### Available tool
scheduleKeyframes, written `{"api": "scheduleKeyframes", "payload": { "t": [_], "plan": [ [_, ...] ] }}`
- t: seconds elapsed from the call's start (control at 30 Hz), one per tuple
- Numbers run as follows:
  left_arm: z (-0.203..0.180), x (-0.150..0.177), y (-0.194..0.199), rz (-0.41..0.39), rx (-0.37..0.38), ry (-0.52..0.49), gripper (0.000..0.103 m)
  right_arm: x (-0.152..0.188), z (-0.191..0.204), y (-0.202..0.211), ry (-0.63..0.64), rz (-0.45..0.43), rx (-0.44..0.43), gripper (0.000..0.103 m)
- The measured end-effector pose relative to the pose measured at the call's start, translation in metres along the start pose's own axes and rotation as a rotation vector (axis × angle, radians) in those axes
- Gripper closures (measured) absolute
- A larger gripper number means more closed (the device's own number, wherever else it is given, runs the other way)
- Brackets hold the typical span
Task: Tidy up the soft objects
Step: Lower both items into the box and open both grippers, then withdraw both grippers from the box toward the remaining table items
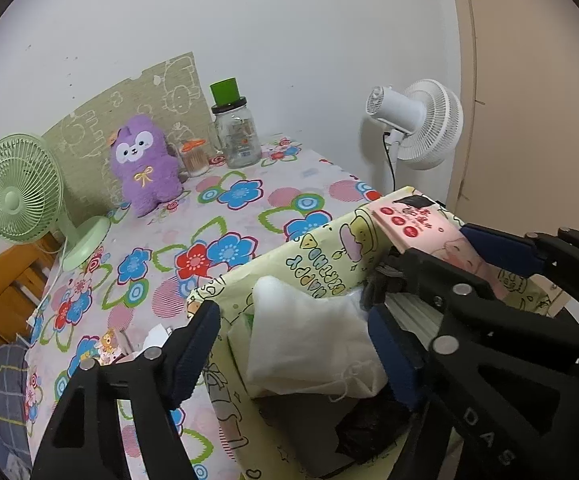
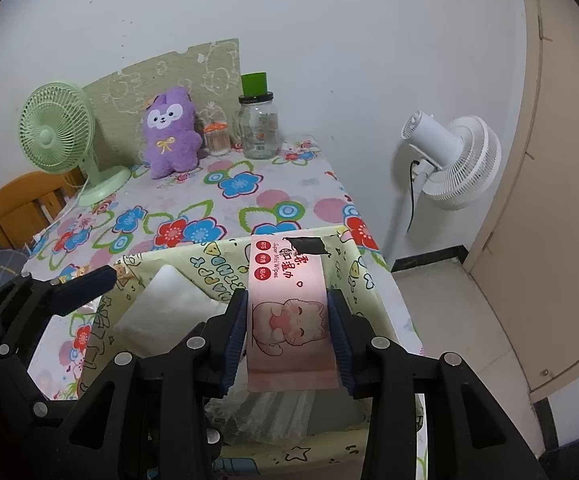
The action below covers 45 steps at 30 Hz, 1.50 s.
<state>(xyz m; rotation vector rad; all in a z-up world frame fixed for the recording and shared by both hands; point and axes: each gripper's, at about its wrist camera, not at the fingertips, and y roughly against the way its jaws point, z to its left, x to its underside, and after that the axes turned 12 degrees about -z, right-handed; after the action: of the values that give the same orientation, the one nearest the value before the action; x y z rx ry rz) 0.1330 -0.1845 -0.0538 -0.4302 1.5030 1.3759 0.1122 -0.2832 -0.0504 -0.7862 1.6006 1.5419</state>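
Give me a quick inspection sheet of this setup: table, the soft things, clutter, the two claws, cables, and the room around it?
Surface: table under a flowered cloth.
Job's things: yellow-green fabric bin at the near edge; white pouch lying inside; pink wipes pack above the bin.
Clutter: purple plush, glass jar, small toothpick jar, green desk fan.
Grippers: left gripper open around the pouch, pads apart from it; right gripper clamped on the wipes pack.
Cables: black cord on the white standing fan; a pale one at the green fan.
Surroundings: white wall, beige door, wooden chair.
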Motion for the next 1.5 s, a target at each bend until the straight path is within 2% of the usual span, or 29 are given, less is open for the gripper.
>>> {"api": "scheduleKeyframes", "payload": {
  "t": [0.23,0.3,0.37,0.4,1.17,1.5],
  "plan": [
    [0.001,0.001,0.0,0.007,-0.008,-0.006,0.021,0.001,-0.002,-0.001,-0.01,0.029,0.009,0.058],
    [0.002,0.002,0.002,0.006,-0.012,-0.005,0.021,0.001,-0.002,0.0,-0.013,0.03,0.021,0.05],
    [0.004,0.003,0.005,0.001,-0.014,0.001,0.018,0.001,-0.003,0.002,-0.02,0.024,0.031,0.037],
    [0.006,0.003,0.007,-0.002,-0.014,0.005,0.017,0.001,-0.003,0.004,-0.022,0.019,0.032,0.036],
    [0.047,0.014,0.055,-0.066,-0.045,0.049,0.013,-0.005,0.042,0.045,0.03,-0.055,0.047,0.018],
    [0.059,0.02,0.075,-0.088,-0.053,0.059,0.009,-0.006,0.06,0.063,0.043,-0.076,0.046,0.016]
  ]
}}
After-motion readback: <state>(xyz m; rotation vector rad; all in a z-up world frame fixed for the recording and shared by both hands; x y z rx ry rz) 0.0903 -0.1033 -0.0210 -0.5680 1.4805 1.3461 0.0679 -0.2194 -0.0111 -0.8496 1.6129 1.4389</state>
